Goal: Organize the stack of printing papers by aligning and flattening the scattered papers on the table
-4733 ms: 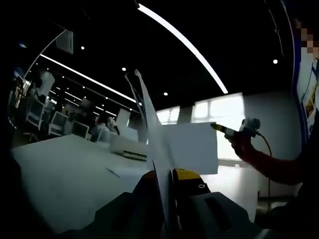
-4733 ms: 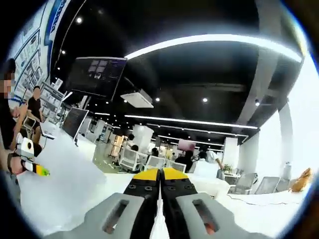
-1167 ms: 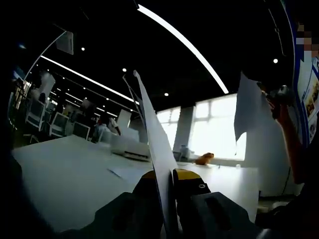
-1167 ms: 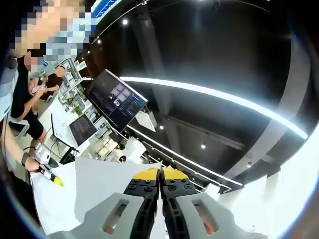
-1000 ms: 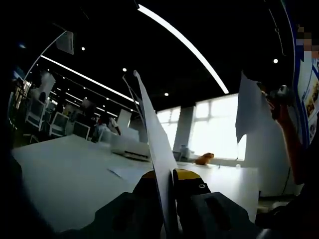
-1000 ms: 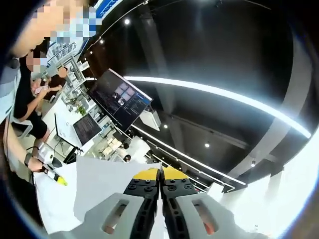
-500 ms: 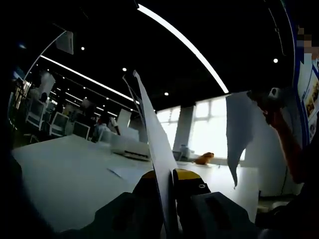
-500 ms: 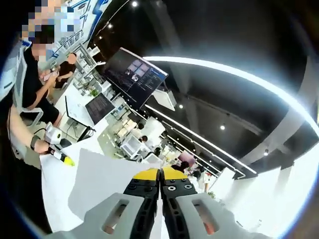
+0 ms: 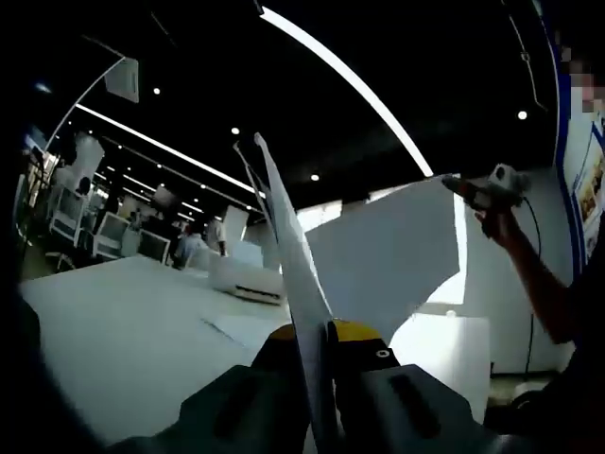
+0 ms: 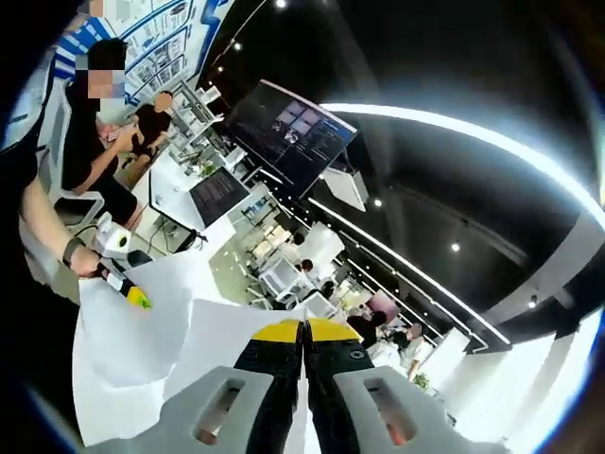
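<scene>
White sheet point(image 9: 288, 255) pinched edge-on in my left gripper point(image 9: 317, 336); second sheet point(image 9: 388, 260) at 2 o'clock, clamped by right gripper point(image 10: 304, 333), long edges unaligned.

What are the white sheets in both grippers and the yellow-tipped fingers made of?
The white sheets look like thin matte printer paper: they curl and bend. The yellow-tipped fingers look like moulded hard plastic, grey bodies with black plates; I can't be sure.
</scene>
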Demonstrator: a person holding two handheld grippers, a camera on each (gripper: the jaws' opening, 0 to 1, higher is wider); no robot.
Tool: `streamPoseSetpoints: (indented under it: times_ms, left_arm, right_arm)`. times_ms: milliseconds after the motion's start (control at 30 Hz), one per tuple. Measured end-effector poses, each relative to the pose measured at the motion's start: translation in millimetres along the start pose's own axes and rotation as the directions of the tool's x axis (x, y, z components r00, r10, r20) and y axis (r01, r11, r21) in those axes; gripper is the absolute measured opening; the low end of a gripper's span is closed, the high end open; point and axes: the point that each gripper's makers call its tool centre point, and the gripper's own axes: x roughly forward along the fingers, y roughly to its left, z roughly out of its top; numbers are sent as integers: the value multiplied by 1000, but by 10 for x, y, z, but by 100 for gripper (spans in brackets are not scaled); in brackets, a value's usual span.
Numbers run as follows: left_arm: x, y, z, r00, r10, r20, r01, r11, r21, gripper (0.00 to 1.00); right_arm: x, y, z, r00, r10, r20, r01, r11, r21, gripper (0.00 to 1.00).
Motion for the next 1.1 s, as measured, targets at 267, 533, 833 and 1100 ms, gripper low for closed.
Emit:
streamPoseSetpoints:
  times_ms: [267,533,833,1100]
  left_arm:
    - [-5,2,9,1000,0,6,0,1000,1,8]
    - [8,-10,-15,1000,-7,-6,7,1000,8,8]
    - [16,-8,-24,1000,-4,-10,4,1000,12,8]
    - [12,-11,-20,1000,-3,-8,3,1000,14,8]
  right_arm:
    - [288,26,10,1000,28,-11,-28,999,-37,0]
    - [500,92,-101,997,61,-53,-65,994,-82,0]
    - [620,181,-410,986,123,-114,-129,991,-47,0]
    - [742,182,-710,971,148,-187,-166,982,-85,0]
